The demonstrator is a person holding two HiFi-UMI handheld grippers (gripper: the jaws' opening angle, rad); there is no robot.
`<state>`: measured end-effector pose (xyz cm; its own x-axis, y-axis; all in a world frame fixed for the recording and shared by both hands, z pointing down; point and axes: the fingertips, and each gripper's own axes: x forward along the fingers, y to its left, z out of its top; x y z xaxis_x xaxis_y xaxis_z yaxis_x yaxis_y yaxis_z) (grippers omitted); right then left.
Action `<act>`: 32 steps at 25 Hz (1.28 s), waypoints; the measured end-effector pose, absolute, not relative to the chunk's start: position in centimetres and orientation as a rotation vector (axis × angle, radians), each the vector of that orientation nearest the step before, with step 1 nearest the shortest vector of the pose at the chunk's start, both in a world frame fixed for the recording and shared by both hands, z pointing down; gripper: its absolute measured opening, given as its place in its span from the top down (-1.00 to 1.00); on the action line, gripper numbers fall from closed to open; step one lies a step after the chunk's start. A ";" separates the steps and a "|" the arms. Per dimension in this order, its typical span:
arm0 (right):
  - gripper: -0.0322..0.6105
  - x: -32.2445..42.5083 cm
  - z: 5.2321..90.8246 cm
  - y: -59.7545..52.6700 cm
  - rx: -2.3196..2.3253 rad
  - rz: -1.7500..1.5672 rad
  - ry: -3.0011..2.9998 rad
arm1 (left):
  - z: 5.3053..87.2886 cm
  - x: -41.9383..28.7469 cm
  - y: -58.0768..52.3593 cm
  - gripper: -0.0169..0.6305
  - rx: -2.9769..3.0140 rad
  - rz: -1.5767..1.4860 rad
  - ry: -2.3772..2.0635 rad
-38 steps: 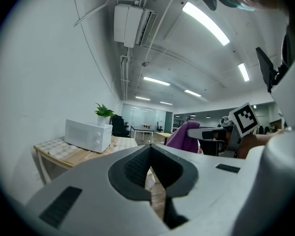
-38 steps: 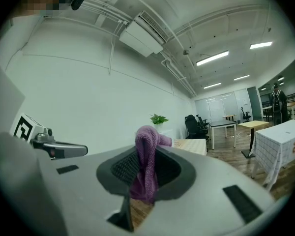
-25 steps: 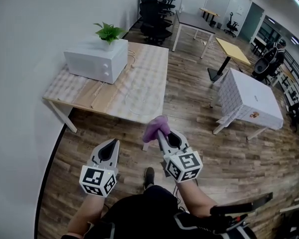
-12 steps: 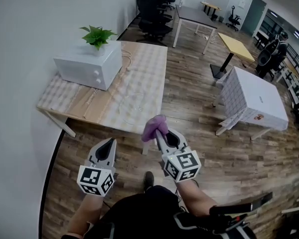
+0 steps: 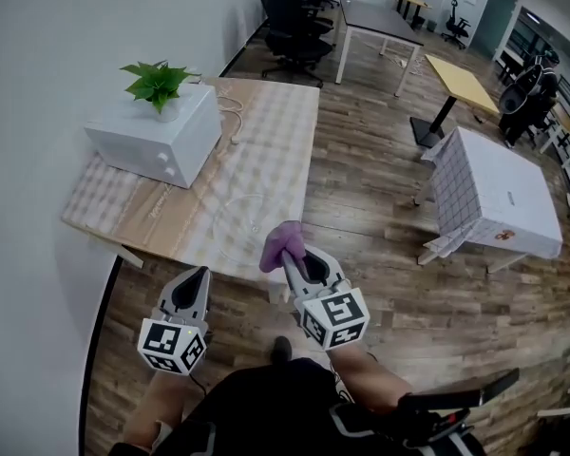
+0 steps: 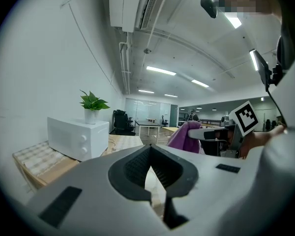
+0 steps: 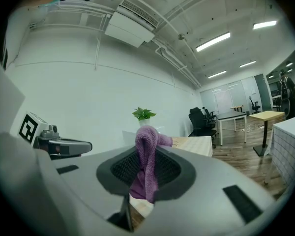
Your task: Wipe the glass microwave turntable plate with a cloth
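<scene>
The clear glass turntable plate [image 5: 243, 213] lies faintly visible on the checked table [image 5: 275, 122], near its front edge. My right gripper [image 5: 290, 255] hovers just short of that edge, shut on a purple cloth [image 5: 279, 239] that bunches above its tips. In the right gripper view the cloth [image 7: 146, 156] hangs between the jaws of that gripper [image 7: 146, 177]. My left gripper [image 5: 199, 275] is lower left, over the floor, shut and empty. In the left gripper view its jaws meet at the tips [image 6: 150, 148], and the cloth [image 6: 183, 136] shows to the right.
A white microwave [image 5: 154, 138] with a potted plant [image 5: 158, 84] on top stands at the table's left end. A cable lies by it. Other desks, black chairs [image 5: 294, 12] and a covered table [image 5: 499, 193] stand further off on the wood floor.
The table and plate have come nearer to me and slid down in the head view. Both grippers have drifted slightly left; the cloth stays held in the right one.
</scene>
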<state>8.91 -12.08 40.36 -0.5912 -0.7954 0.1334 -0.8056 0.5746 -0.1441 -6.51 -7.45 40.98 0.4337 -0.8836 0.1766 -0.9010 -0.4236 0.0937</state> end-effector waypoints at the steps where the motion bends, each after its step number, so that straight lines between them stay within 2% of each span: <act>1: 0.68 9.0 40.5 -12.8 1.380 0.295 -2.746 | 41.2 -6.3 -8.2 0.93 2.501 0.162 -1.580; 15: 0.68 8.2 44.1 -21.4 1.304 0.340 -2.701 | 43.0 -5.7 -16.3 0.93 2.456 0.242 -1.595; 32: 0.68 1.5 49.0 -32.5 1.414 0.379 -2.518 | 46.9 -10.9 -29.6 0.93 2.568 0.317 -1.370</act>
